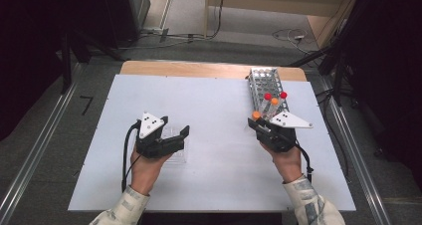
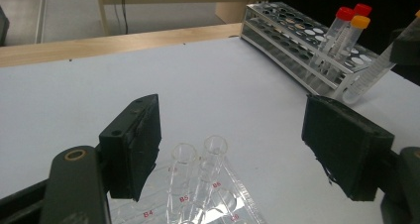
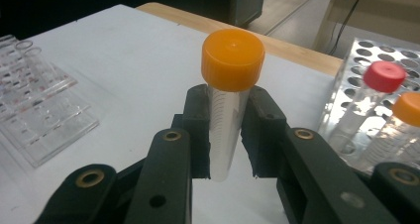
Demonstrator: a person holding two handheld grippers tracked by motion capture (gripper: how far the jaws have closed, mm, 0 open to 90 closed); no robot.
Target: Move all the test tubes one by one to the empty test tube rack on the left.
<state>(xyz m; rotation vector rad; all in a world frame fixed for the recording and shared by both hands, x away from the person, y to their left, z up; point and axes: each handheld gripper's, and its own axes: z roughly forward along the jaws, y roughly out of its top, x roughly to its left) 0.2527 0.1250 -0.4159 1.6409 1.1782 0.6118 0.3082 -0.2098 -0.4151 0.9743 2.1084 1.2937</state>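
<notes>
Where grey floor [image 1: 45,135] surrounds it, the white table [image 1: 219,150] stands.

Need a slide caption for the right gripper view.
Right gripper clamps an orange-capped tube beside the tube rack.

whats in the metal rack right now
Three capped tubes stand in the rack at its near end: two with red caps and one orange-capped. The other holes look empty. The tubes' lower ends are hidden inside the rack.
</notes>
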